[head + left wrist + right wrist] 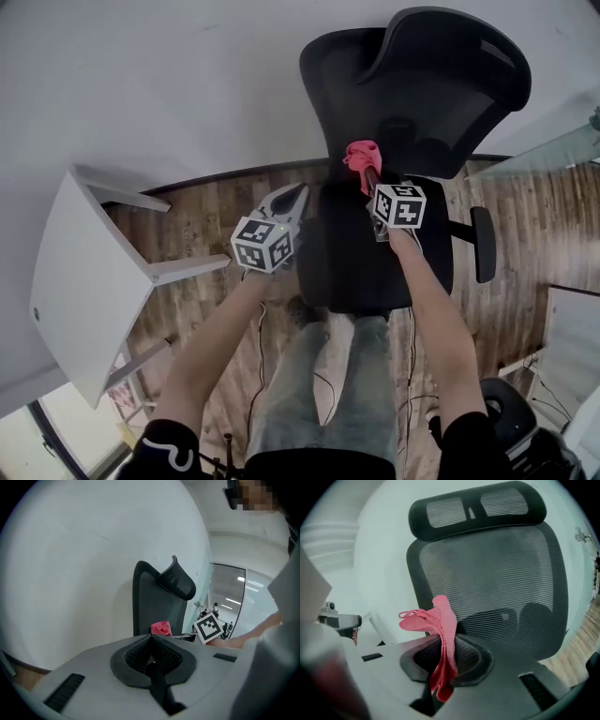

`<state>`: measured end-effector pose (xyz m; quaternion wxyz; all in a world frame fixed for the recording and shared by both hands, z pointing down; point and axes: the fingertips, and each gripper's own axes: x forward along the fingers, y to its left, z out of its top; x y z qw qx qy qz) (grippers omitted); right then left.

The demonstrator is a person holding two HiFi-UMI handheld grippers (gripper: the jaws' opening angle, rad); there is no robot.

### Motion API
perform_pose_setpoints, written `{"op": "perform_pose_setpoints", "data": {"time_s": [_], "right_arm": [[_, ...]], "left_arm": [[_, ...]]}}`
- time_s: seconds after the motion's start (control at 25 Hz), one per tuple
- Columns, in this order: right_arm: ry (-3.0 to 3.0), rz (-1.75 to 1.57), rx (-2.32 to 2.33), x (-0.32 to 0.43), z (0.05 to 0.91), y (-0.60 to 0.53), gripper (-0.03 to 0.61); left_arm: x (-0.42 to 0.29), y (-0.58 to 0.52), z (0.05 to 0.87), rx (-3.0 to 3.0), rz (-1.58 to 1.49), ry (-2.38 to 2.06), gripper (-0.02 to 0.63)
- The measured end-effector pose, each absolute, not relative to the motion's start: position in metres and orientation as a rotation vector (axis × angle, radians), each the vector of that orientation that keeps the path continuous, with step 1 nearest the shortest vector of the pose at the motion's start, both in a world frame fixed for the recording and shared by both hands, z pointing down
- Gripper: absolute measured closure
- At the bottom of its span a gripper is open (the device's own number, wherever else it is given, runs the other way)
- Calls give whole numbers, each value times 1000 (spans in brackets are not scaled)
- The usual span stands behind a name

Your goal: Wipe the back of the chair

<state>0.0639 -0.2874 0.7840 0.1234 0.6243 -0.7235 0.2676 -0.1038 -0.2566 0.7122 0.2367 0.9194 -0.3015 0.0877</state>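
head view: right gripper (pixel 369 180) clenched on the pink cloth (pixel 361 154), chair back (pixel 441 94) straight ahead of it; left gripper (pixel 289 201) farther off.
left gripper view: jaws pressed together, empty.
right gripper view: chair back squarely faces the cloth, near; contact unclear.

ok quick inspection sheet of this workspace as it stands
surface: wood floor, nothing seen on the chair seat
job's things: black mesh chair upright by the wall; pink cloth in front of its backrest, contact cannot be told
clutter: white table at the left
grippers: right gripper shut on the pink cloth; left gripper shut, empty
cables: thin cables on the floor by the person's legs
surroundings: white wall, glass partition
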Motion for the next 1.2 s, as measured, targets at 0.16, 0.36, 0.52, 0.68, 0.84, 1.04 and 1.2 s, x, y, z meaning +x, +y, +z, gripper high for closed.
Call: {"op": "perform_pose_setpoints", "data": {"time_s": [0.16,0.36,0.52,0.68,0.84,1.04,1.2], "right_arm": [[-2136,784,1740,24,795,-298,505],[-2104,783,1708,4,814,-308,506],[-2080,803,1745,5,823,-317,508],[-2043,812,1759,13,832,-318,508],[-2013,823,1786,29,835,-320,508],[-1996,819,1794,56,835,-317,508],[-1968,821,1821,94,836,-312,508]], "left_arm": [[-136,-261,716,2483,226,-868,589],[-154,-265,718,2470,216,-891,589],[-164,-271,720,2449,204,-917,589],[-169,-272,723,2440,220,-933,589],[-162,-274,720,2454,232,-928,589],[-143,-274,721,2456,247,-929,589],[-116,-270,719,2465,255,-917,589]]}}
